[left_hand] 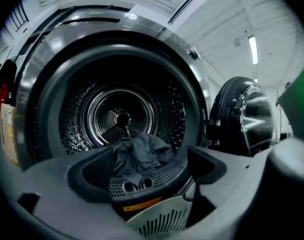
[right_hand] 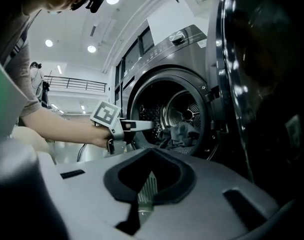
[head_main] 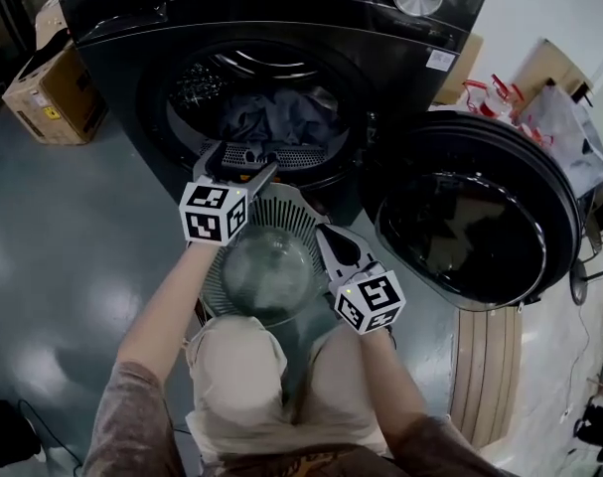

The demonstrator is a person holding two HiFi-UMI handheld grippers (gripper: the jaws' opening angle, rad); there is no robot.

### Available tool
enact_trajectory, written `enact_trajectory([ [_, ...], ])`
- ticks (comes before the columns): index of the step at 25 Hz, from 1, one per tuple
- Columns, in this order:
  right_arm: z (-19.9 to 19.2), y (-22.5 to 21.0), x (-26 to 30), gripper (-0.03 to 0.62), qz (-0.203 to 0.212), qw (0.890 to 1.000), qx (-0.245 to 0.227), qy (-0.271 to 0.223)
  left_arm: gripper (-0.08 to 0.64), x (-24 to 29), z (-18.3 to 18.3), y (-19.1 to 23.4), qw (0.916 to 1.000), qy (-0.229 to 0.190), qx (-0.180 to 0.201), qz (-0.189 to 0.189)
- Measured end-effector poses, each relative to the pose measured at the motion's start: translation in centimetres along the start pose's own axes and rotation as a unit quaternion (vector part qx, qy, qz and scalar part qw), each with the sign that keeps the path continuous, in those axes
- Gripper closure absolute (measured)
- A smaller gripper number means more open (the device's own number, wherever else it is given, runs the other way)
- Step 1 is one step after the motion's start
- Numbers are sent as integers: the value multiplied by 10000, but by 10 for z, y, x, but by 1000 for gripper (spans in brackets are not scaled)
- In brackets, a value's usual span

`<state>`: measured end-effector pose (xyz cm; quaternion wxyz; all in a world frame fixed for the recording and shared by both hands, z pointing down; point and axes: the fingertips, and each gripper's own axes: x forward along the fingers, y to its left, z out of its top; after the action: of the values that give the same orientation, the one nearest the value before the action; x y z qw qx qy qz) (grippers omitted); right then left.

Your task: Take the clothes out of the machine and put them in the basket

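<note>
**Left claw** (head_main: pixel 246 162): my jaws are spread to full width and grip nothing. I hold the claw level at the round mouth of the machine (head_main: pixel 132 48), a glossy black front-loader. In the left gripper view its matte dark pads stand on either side of the garment (left_hand: pixel 141 154) without touching it.

**Garment:** soft, crumpled, dark grey cloth. It is heaped at the front lip of the drum (left_hand: pixel 121 116) and drapes over a curved perforated grille (left_hand: pixel 159 178).

**Drum:** bright stamped metal with a dimpled wall and a back plate of concentric rings.

**Right claw** (head_main: pixel 328 235): my jaws are closed together and empty. I hold it over the basket's rim, short of the machine's mouth.

**Basket** (head_main: pixel 286 207): round white plastic with a vertically slatted wall. It stands on the floor just below the machine's mouth, in front of my knees.

**Door** (head_main: pixel 470 222): swung fully open to the right. It is circular, with smooth, dark, domed glass set in a thick black ring.
</note>
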<state>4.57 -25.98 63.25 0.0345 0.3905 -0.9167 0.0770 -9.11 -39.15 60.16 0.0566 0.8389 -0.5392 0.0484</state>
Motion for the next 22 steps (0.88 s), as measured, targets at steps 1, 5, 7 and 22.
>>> enact_trajectory([
  [1, 0, 1, 0, 595, 16, 10000, 4, -3, 107, 11, -2, 4, 9999, 81, 55, 29],
  [5, -1, 6, 2, 595, 45, 10000, -13, 61, 109, 56, -14, 15, 9985, 455, 295, 56],
  [7, -2, 7, 2, 595, 48, 9999, -16, 101, 108, 76, -20, 23, 9968, 635, 478, 107],
  [22, 15, -1, -8, 595, -512, 9982, 300, -60, 108, 156, -47, 64, 9907, 1071, 472, 694],
])
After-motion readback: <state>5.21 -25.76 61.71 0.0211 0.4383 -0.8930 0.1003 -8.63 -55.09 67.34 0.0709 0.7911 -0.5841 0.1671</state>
